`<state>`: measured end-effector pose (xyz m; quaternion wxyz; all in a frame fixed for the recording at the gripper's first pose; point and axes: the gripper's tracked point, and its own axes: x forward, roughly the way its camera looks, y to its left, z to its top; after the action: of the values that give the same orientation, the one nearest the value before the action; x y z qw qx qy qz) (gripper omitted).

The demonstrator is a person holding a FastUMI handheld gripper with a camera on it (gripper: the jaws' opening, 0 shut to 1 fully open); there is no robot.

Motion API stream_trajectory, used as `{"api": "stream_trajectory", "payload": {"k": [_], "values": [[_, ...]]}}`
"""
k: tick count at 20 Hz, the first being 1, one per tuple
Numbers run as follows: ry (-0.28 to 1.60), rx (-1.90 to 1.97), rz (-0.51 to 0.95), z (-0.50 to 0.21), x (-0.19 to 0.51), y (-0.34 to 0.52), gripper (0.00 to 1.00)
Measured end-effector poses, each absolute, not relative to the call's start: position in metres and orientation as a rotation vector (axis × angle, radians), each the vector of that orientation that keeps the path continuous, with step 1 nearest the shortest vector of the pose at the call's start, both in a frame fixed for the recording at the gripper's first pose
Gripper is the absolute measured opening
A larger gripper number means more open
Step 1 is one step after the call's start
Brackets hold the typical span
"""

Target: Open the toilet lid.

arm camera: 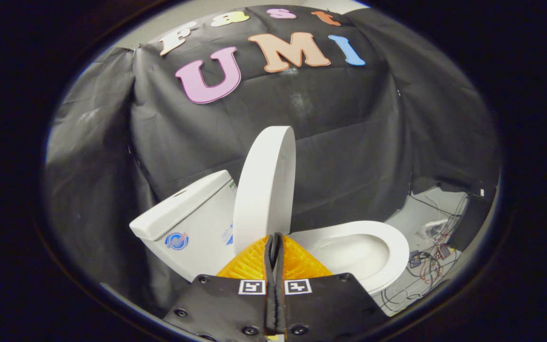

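The booth wall [340, 156], black cloth, hangs behind everything. In front of it stands the white toilet, its tank [183, 213] to the left and the seat ring [392, 247] with the open bowl to the right. The toilet lid [266, 190] is up, standing nearly vertical just ahead of the fingers, its top edge tipped slightly toward the tank but apparently not resting on it. On the floor beyond the bowl lies a tangle of cables [428, 261]. The gripper [274, 244] sits low at the base of the lid, its 2 fingers pressed together with no gap and nothing between them.

To my eye the job looks almost done, but the lid seems balanced rather than parked. If it is left short of the tank, it could fall back onto the seat with a slam. A hard shove the other way could knock it against the tank.
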<state>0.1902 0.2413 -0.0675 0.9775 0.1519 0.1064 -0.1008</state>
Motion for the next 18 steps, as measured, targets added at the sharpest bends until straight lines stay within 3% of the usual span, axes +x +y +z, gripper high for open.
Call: {"api": "stream_trajectory", "payload": {"k": [18], "values": [[0.207, 0.096, -0.173, -0.052, 0.215, 0.294, 0.01]]}}
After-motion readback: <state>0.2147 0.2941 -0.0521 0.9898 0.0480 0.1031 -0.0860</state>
